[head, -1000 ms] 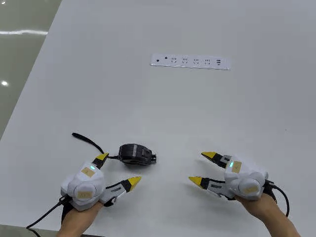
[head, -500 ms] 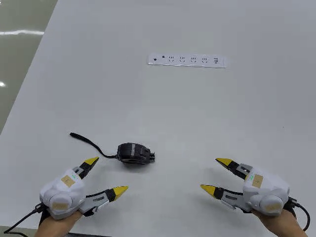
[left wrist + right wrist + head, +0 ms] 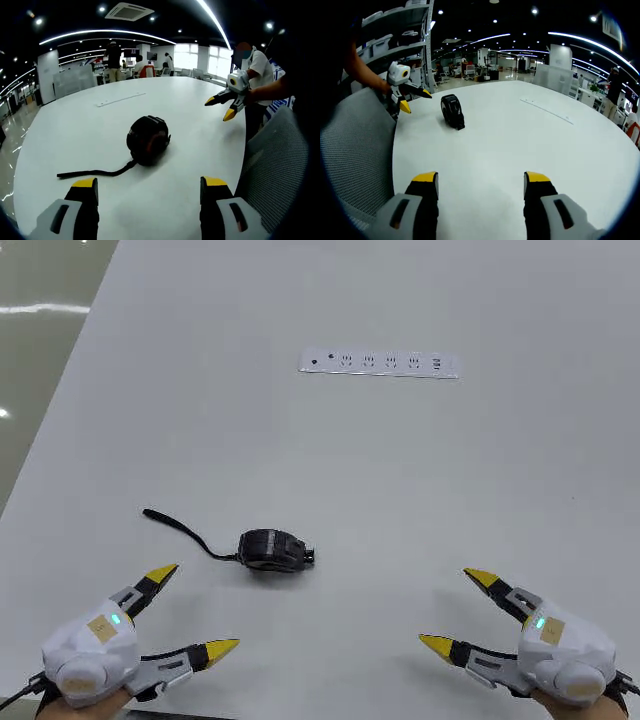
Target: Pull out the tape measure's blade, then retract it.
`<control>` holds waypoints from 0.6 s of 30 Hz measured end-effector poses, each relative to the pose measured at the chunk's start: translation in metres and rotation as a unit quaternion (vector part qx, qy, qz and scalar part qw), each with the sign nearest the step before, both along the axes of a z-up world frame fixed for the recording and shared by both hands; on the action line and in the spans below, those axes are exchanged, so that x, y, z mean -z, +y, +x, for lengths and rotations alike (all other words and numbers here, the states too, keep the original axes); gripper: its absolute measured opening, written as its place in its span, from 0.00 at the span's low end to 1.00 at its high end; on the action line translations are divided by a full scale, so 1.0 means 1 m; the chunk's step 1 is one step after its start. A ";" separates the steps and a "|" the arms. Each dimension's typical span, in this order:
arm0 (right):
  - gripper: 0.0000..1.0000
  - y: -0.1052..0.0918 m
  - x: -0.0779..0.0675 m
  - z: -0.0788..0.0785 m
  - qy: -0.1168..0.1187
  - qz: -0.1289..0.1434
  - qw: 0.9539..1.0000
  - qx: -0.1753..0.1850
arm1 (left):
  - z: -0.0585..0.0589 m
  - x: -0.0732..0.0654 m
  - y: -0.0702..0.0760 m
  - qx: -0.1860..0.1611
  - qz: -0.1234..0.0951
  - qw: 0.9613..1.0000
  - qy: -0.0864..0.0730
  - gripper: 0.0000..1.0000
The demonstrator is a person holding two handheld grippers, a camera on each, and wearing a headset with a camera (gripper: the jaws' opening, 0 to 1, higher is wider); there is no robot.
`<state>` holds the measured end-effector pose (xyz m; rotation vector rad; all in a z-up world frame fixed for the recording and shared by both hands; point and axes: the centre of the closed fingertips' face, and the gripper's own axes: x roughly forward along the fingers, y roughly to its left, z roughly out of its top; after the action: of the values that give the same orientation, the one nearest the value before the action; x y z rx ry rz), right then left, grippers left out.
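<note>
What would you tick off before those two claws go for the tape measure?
1. Left gripper free: ok, jaws apart, holding nothing.
2. Right gripper free: ok, jaws apart, holding nothing.
3. Tape measure reachable: ok, it lies untouched on the table between the grippers, nearer the left one.
4. Blade retracted: ok, none shows outside the case.
5. Strap out of the way: ok, it trails off the case's left end, away from the right gripper.
</note>
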<state>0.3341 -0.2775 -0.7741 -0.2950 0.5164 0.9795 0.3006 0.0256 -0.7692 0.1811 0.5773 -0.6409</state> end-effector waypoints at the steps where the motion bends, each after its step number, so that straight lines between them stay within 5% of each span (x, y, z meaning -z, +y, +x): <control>1: 0.74 0.000 0.001 -0.001 0.001 0.003 1.000 0.001 | 0.000 0.000 0.001 -0.002 -0.005 1.000 -0.002 0.83; 12: 0.99 0.003 -0.002 -0.001 -0.019 0.013 1.000 0.007 | 0.003 -0.003 -0.002 -0.008 -0.030 0.999 -0.014 1.00; 18: 1.00 0.000 -0.002 0.000 -0.018 0.013 1.000 0.012 | 0.004 -0.002 -0.001 -0.011 -0.023 1.000 -0.017 1.00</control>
<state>0.3336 -0.2776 -0.7718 -0.2821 0.4727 0.9557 0.3045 0.0244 -0.7668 0.1413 0.5309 -0.6291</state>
